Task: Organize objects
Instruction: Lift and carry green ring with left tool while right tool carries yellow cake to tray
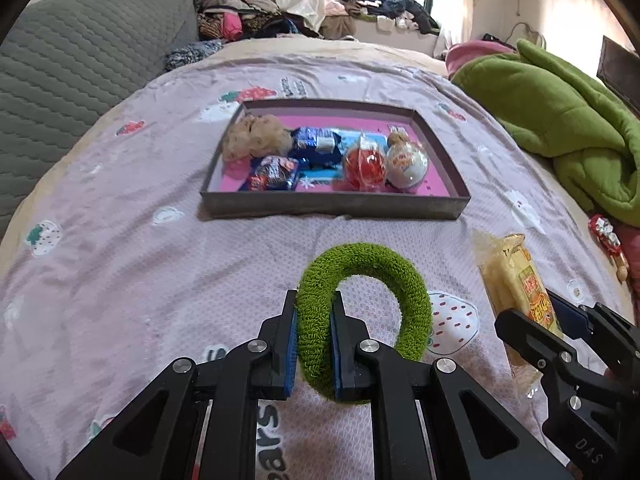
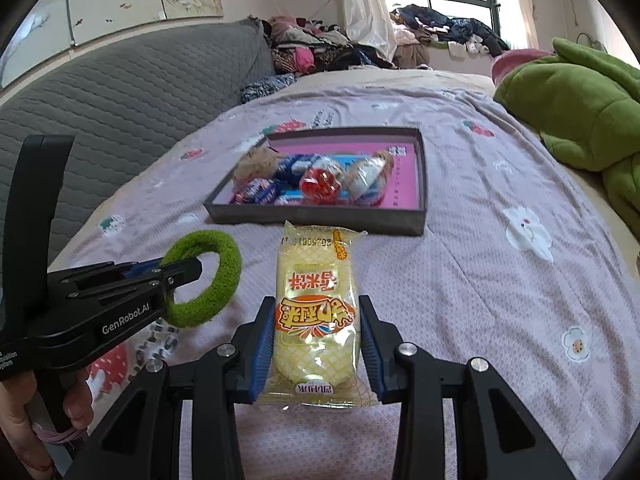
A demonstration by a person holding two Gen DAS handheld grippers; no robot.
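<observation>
Your left gripper (image 1: pixel 313 344) is clamped on the near side of the green hair tie (image 1: pixel 362 300), lifted off the bedspread (image 1: pixel 120 280). Your right gripper (image 2: pixel 318 344) has its fingers against both sides of the yellow snack packet (image 2: pixel 316 312), seemingly closed on it. The tray (image 1: pixel 336 203) at twelve o'clock already holds a fluffy beige toy (image 1: pixel 256 138), blue wrappers and two round candies, so most sorting looks done; these two items remain, plus a red wrapped sweet (image 1: pixel 606 236) at three o'clock. Open room shows along the tray's right side and rear. Clear its near wall before lowering.
</observation>
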